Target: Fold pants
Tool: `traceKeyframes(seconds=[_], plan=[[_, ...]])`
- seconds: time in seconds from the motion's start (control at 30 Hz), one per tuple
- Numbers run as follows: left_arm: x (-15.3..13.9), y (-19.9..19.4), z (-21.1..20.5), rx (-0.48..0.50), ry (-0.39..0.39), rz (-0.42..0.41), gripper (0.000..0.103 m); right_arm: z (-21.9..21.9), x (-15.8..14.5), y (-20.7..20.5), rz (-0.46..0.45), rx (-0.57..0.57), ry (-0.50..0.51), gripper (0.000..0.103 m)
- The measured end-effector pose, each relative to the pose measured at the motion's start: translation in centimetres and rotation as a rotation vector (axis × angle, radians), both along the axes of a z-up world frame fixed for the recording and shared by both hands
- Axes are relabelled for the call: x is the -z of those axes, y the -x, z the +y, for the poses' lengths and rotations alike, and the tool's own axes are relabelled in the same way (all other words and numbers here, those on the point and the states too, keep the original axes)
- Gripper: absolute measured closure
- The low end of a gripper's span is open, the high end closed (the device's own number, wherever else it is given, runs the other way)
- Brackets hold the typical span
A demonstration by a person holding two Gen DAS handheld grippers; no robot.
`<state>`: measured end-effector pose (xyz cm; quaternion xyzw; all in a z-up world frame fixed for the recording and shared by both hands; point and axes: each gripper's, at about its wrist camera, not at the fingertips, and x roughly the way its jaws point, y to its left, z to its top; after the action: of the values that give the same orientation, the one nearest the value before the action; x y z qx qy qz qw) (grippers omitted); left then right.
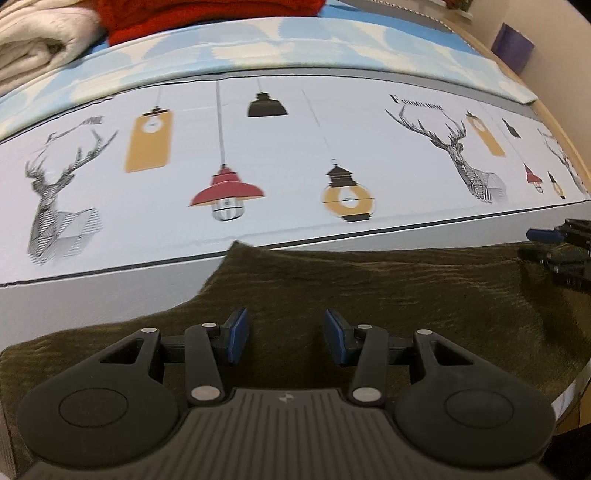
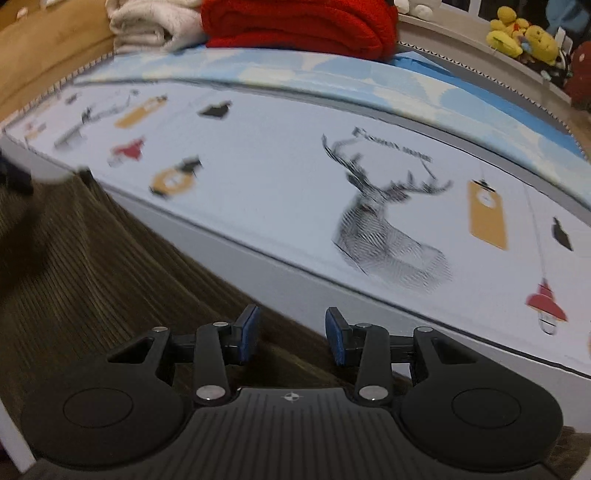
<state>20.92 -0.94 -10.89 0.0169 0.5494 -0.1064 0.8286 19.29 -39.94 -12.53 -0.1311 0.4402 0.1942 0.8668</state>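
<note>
Left gripper (image 1: 287, 334), lower centre of the left view: jaws stood partly apart, blue pads (image 1: 236, 332) clear of everything, nothing between them. It hung released over the pants (image 1: 369, 295), not touching the cloth as far as could be told.

Right gripper (image 2: 291, 334), lower centre of the right view: jaws likewise partly apart and empty, pads free. It sat over the pants' right edge, where the corduroy met the mat (image 2: 258, 177). The same gripper showed at the right edge of the left view, dark and blurred, just above the cloth.

Pants: olive-brown corduroy, spread across the lower half of both views, lying on the near strip of the printed mat. A pointed corner of fabric stuck up at mid-frame in the left view. Outline looked broad and fairly flat; whether one fold was already laid could not be told.

Judgement: neither tool gripped cloth, so the work sat between grasps. At least one more fold probably remained.

Further out: mat with deer and lantern prints, then a blue sheet (image 1: 332, 40); red blanket (image 2: 295, 26) and white blanket (image 2: 147, 26) at the top; yellow plush toys (image 2: 524, 35) upper right.
</note>
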Motion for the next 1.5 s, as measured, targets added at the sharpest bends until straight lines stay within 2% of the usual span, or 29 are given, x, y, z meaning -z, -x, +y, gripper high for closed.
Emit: traceKeyframes(seconds=[0.27,0.4,0.47,0.5,0.53,0.63,0.73,0.83,0.87,0.9,0.93,1.0,1.03,1.13,1.27,1.37,1.5], plan=[[0.9,-1.7,-1.0,-0.025,-0.003,0.018,0.053,0.3,2.2,1.1,-0.003,-0.177,0.086,0.06],[1.2,-2.2,-1.3,-0.019,-0.003,0.026,0.053,0.6,1.9,1.6,0.025,-0.254,0.076,0.06],[1.4,-2.4,-1.5,-0.015,-0.005,0.029,0.053,0.5,2.1,1.5,0.036,-0.267,0.089,0.068],[1.6,-2.6,-1.7,-0.011,-0.002,0.032,0.053,0.6,2.3,1.4,0.037,-0.267,0.105,0.09],[1.6,-2.7,-1.8,-0.008,0.001,0.034,0.053,0.5,2.3,1.3,0.036,-0.269,0.109,0.1],[1.9,-3.0,-2.4,0.011,0.018,0.043,0.053,-0.5,0.5,0.6,-0.053,-0.192,0.043,0.102],[2.2,-3.1,-3.3,0.043,0.027,0.045,0.053,-1.2,-0.3,0.1,-0.101,-0.12,0.005,0.102],[2.8,-3.2,-4.3,0.074,0.033,0.044,0.053,-0.5,1.5,0.0,-0.067,-0.11,0.073,0.1],[3.0,-3.3,-4.5,0.079,0.033,0.042,0.053,-0.4,2.1,-0.1,-0.045,-0.093,0.1,0.096],[3.3,-3.5,-4.7,0.084,0.034,0.04,0.053,-0.5,2.4,-0.1,-0.04,-0.076,0.109,0.087],[3.8,-3.7,-4.8,0.085,0.029,0.04,0.053,-0.8,2.1,-0.1,-0.048,-0.051,0.098,0.077],[5.2,-4.5,-4.5,0.059,-0.03,0.046,0.054,-2.2,1.0,-0.2,-0.047,0.018,0.041,0.07],[5.8,-4.8,-4.3,0.037,-0.061,0.044,0.05,-3.1,0.4,-0.1,-0.053,0.06,0.01,0.07],[5.8,-5.2,-3.8,-0.014,-0.039,0.037,0.051,-6.4,-1.5,1.1,-0.079,0.215,-0.059,0.069],[4.4,-4.6,-4.6,-0.005,-0.068,-0.019,0.053,-11.3,-1.9,2.9,-0.053,0.346,-0.127,0.069],[3.3,-4.0,-5.2,-0.002,-0.02,-0.029,0.053,-14.0,-0.7,3.8,0.021,0.392,-0.166,0.069],[2.1,-2.8,-6.7,0.06,-0.033,-0.075,0.053,-14.7,0.9,4.2,0.065,0.358,-0.174,0.07]])
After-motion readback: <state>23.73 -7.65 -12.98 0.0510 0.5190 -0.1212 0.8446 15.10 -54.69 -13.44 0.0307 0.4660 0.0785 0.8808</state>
